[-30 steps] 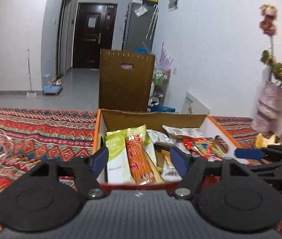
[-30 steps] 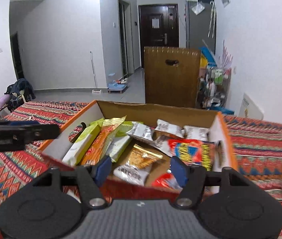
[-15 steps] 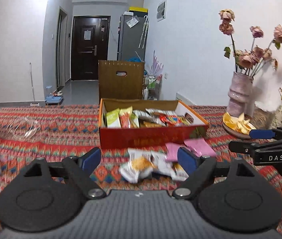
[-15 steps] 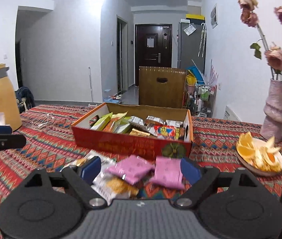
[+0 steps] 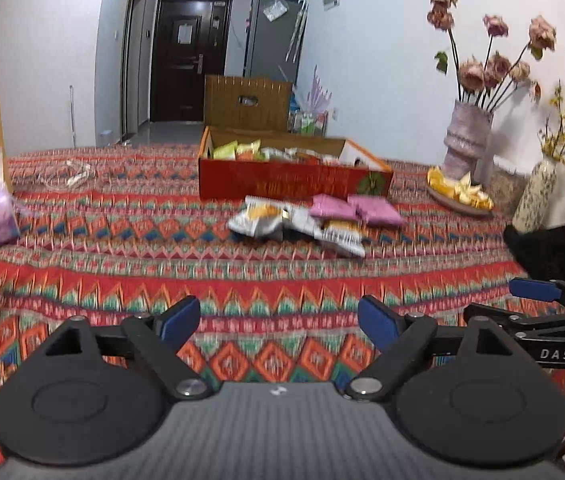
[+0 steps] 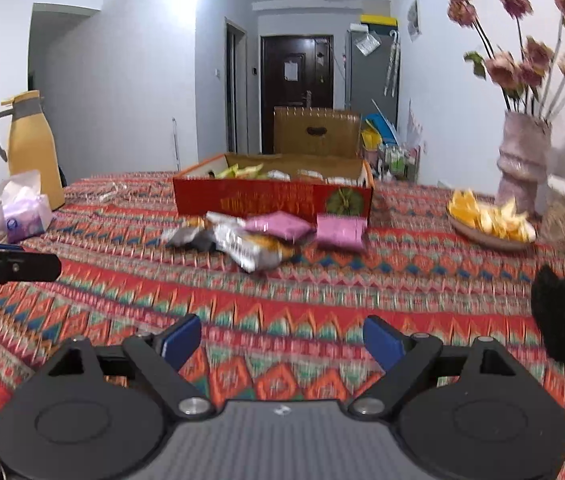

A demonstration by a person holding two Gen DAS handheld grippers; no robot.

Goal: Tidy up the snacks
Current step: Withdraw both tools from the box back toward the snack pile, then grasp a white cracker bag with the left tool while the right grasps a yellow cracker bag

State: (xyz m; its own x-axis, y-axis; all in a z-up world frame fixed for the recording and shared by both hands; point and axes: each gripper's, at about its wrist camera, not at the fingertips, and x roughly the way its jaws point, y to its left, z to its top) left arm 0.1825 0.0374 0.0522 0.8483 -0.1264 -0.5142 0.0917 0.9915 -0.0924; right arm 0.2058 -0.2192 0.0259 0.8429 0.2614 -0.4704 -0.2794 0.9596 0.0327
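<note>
- Left gripper [image 5: 279, 318]: fingers spread wide, holding nothing, above the patterned tablecloth [image 5: 130, 240] near its front edge.
- Right gripper [image 6: 282, 336]: fingers likewise spread, empty.
- Loose snack packets [image 6: 258, 236] lie mid-table, just before the red snack box [image 6: 272, 198], which holds more snacks.

The left gripper [image 5: 279, 319] is held level and low, pointing forward, its two blue-padded fingers [image 5: 180, 317] spread wide with nothing between them. The right gripper [image 6: 281, 337] sits in the same pose, level and forward-facing, its blue fingers [image 6: 380, 339] equally wide apart and empty. The two grippers are side by side: in the left wrist view the right one shows at the right edge, and in the right wrist view one black finger of the left one reaches in from the left edge.
</note>
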